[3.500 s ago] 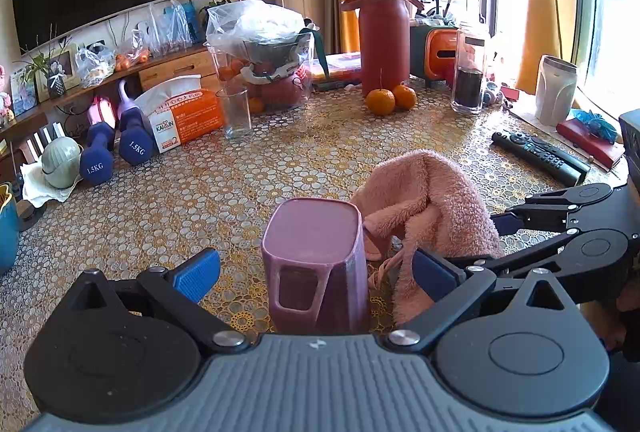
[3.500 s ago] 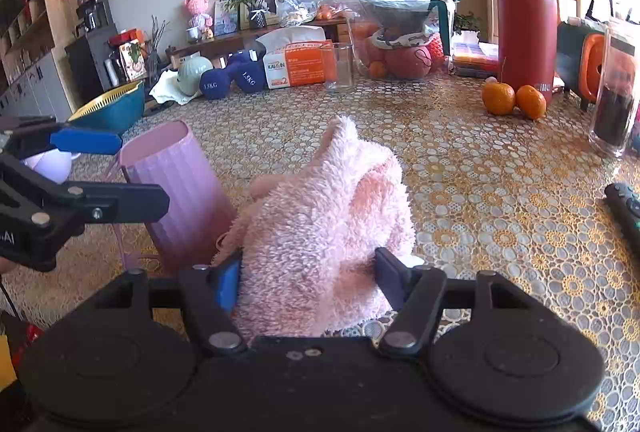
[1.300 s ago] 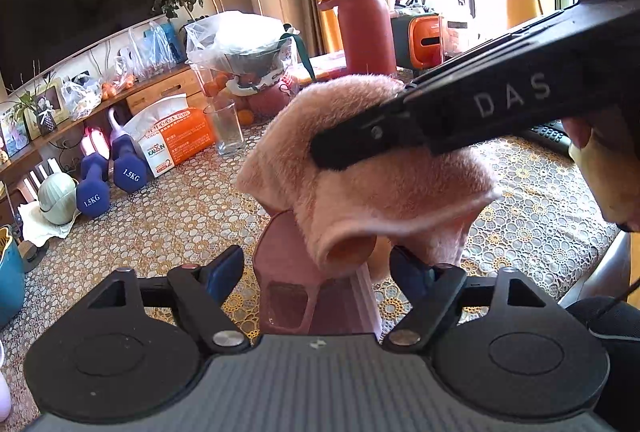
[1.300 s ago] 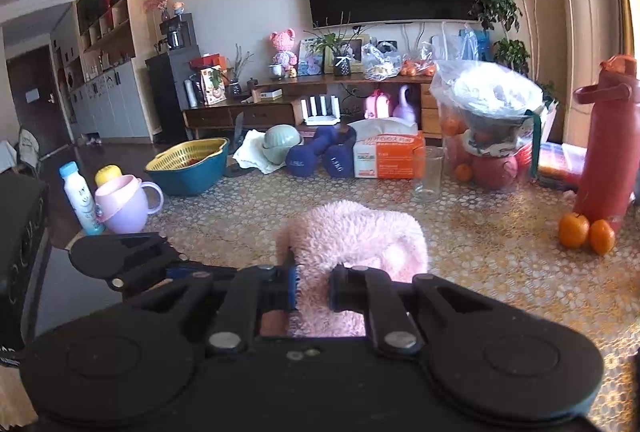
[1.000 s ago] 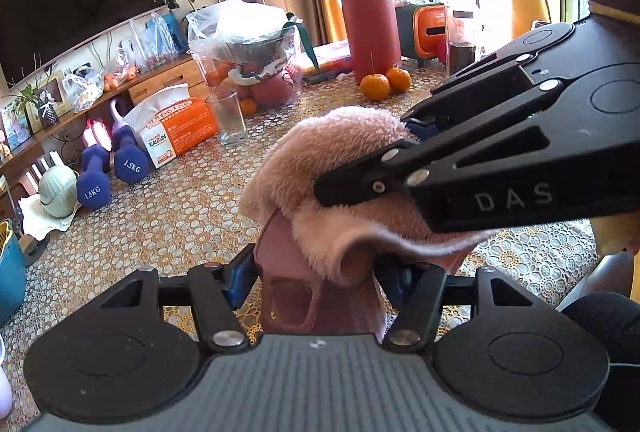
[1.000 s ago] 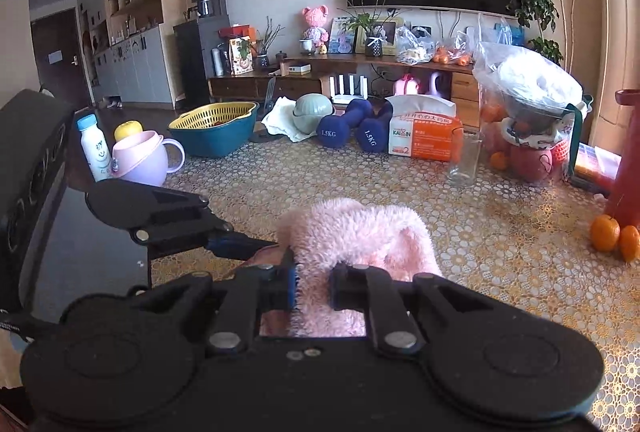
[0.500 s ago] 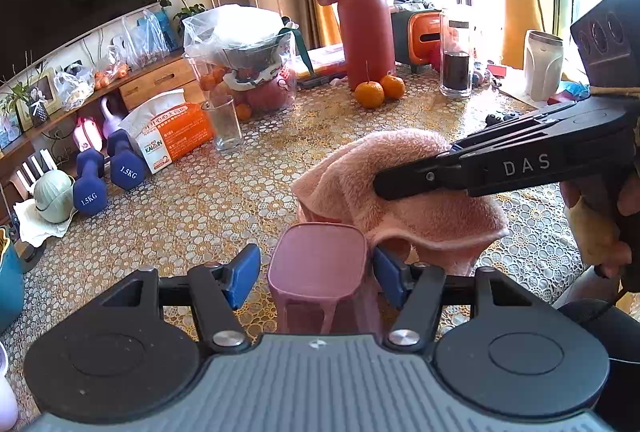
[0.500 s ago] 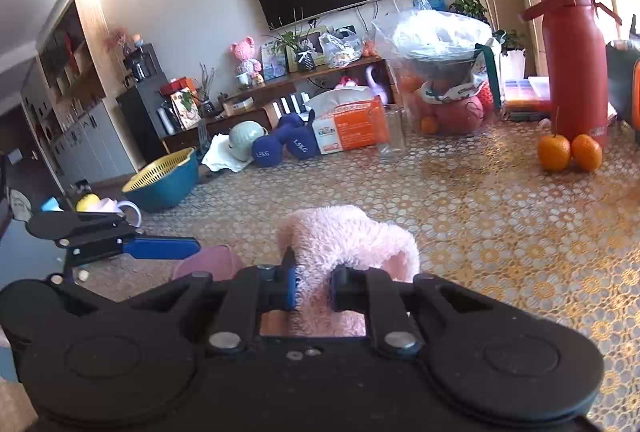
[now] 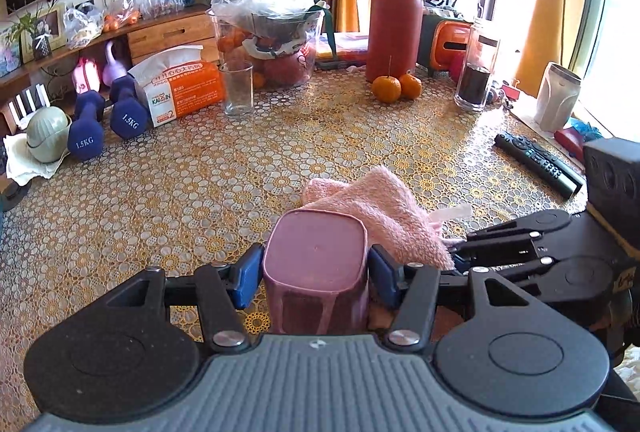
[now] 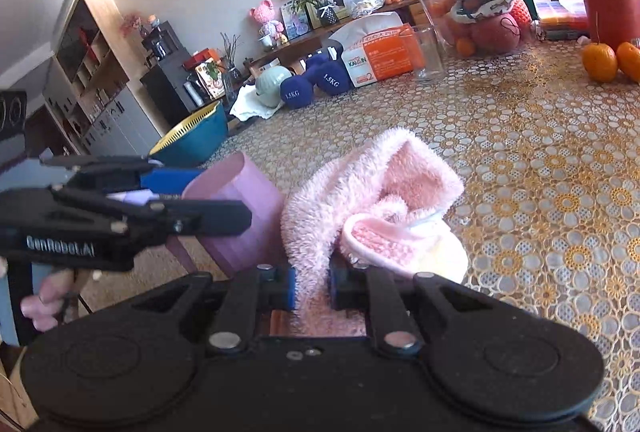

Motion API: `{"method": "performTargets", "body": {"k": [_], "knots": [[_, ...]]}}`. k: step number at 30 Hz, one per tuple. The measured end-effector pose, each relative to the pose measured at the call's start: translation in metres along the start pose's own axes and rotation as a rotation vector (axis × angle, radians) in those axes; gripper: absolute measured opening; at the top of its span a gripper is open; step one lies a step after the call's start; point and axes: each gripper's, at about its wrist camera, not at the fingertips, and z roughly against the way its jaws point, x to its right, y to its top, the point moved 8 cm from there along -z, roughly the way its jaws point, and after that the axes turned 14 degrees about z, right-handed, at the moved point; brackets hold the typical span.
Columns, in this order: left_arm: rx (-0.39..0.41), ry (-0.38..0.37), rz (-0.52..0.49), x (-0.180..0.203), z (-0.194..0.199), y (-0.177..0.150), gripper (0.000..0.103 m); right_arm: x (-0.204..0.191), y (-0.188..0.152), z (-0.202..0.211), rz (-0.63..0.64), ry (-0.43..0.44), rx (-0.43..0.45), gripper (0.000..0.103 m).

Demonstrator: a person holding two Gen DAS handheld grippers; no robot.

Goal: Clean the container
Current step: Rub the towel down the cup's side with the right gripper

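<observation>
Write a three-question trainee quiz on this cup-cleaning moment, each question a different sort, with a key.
1. True or false: the left gripper is shut on the purple cup.
2. Which thing is clamped in the right gripper? A) remote B) pink towel C) orange
3. Fill in: in the left wrist view, the towel lies on the table just to the ___ of the cup.

Key: 1 true. 2 B. 3 right.

container's (image 9: pixel 316 264) lower part behind the left hand-held gripper (image 9: pixel 316 274), towel's (image 10: pixel 360 199) pinched end likewise hidden
</observation>
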Motion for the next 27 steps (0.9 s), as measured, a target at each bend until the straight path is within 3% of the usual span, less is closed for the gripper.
{"method": "performTargets", "body": {"k": [4, 9, 11, 18, 23, 27], "knots": [[-0.007, 0.001, 0.057, -0.006, 0.002, 0.002, 0.056, -0.013, -0.001, 0.015, 0.076, -0.034, 0.02, 0.013], [-0.011, -0.016, 0.124, -0.014, 0.003, 0.003, 0.056, -0.032, 0.013, 0.04, 0.112, 0.027, 0.103, 0.013], [-0.011, -0.02, 0.152, -0.017, 0.004, 0.003, 0.056, -0.04, 0.019, 0.036, 0.11, 0.06, 0.105, 0.013], [-0.011, -0.026, 0.207, -0.028, 0.008, 0.004, 0.056, -0.05, 0.02, 0.005, 0.151, 0.06, 0.057, 0.013], [-0.003, -0.034, 0.201, -0.029, 0.011, 0.001, 0.056, -0.034, 0.008, 0.004, 0.15, -0.028, -0.007, 0.013], [0.001, -0.039, 0.211, -0.03, 0.012, 0.0, 0.056, -0.006, -0.001, 0.023, 0.046, -0.086, 0.0, 0.014]]}}
